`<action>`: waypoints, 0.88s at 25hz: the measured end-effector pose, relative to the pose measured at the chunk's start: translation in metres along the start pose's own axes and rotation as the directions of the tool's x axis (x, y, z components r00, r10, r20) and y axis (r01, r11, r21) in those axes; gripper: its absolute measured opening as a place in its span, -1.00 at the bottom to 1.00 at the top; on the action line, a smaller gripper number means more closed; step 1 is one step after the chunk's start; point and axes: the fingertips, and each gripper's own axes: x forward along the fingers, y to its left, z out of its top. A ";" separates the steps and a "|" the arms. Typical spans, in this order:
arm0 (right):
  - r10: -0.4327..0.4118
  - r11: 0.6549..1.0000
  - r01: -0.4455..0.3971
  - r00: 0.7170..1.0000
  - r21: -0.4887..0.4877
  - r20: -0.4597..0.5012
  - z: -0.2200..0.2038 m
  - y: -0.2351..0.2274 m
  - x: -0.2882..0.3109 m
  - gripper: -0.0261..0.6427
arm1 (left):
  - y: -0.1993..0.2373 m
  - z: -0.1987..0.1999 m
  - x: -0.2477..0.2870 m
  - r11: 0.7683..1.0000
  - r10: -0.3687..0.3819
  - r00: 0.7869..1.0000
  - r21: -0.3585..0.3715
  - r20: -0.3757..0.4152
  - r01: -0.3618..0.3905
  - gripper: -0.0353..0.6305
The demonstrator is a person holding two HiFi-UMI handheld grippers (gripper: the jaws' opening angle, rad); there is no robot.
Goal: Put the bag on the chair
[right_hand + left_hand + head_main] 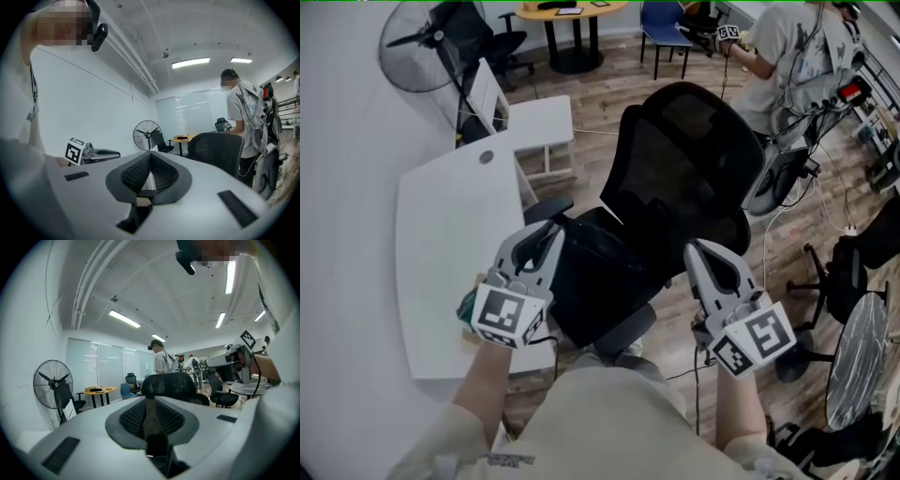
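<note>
A black mesh office chair [684, 159] stands right in front of me, its seat between my two grippers. A dark, bag-like lump [595, 246] lies on the seat; black on black, so I cannot tell its outline. My left gripper [546, 232] hovers at the seat's left edge. In the left gripper view [150, 401] its pads leave a narrow slit with nothing in it. My right gripper [701, 251] is at the seat's right side, and its pads [150, 157] meet with nothing between them. The chair's backrest [168, 384] [215, 150] shows beyond both sets of jaws.
A white desk [441, 244] runs along my left, with a standing fan [427, 37] behind it. At the back are a round yellow table [572, 11] and a blue chair [666, 23]. A person [787, 56] stands back right. Another black chair [853, 272] and cables are on the right.
</note>
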 end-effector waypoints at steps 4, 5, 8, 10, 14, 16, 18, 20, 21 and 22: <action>0.022 0.999 -0.023 1.000 -0.045 -0.012 -0.003 0.009 -0.007 -0.86 | -0.003 0.012 -0.015 1.000 0.002 0.999 -0.002 0.033 -0.002 -0.72; 0.023 0.999 -0.024 1.000 -0.046 -0.016 -0.004 0.009 -0.008 -0.86 | -0.004 0.014 -0.016 1.000 0.005 0.999 -0.007 0.036 -0.005 -0.73; 0.025 0.999 -0.026 0.999 -0.042 -0.027 -0.006 0.012 -0.012 -0.86 | -0.007 0.015 -0.021 1.000 0.006 1.000 -0.001 0.030 -0.006 -0.76; 0.026 0.999 -0.027 0.999 -0.041 -0.031 -0.006 0.015 -0.015 -0.86 | -0.009 0.015 -0.025 1.000 0.010 1.000 0.001 0.021 -0.010 -0.76; 0.031 0.999 -0.032 0.999 -0.043 -0.030 -0.003 0.018 -0.017 -0.86 | -0.011 0.017 -0.034 0.999 0.027 1.000 -0.018 0.000 -0.027 -0.77; 0.034 0.998 -0.035 0.999 -0.048 -0.030 -0.002 0.019 -0.018 -0.86 | -0.013 0.018 -0.037 0.999 0.029 1.000 -0.016 -0.003 -0.029 -0.78; 0.036 0.998 -0.037 0.999 -0.049 -0.029 0.001 0.018 -0.020 -0.86 | -0.014 0.019 -0.039 0.999 0.035 0.999 -0.016 -0.010 -0.035 -0.78; 0.036 0.998 -0.037 0.999 -0.048 -0.028 0.002 0.017 -0.021 -0.86 | -0.015 0.022 -0.040 0.999 0.041 0.999 -0.016 -0.014 -0.041 -0.78; 0.035 0.998 -0.037 0.999 -0.047 -0.030 0.001 0.018 -0.021 -0.86 | -0.015 0.022 -0.041 0.999 0.043 0.999 -0.016 -0.014 -0.043 -0.78; 0.034 0.998 -0.035 0.999 -0.047 -0.033 0.000 0.018 -0.021 -0.86 | -0.014 0.022 -0.042 0.999 0.044 0.999 -0.018 -0.013 -0.045 -0.78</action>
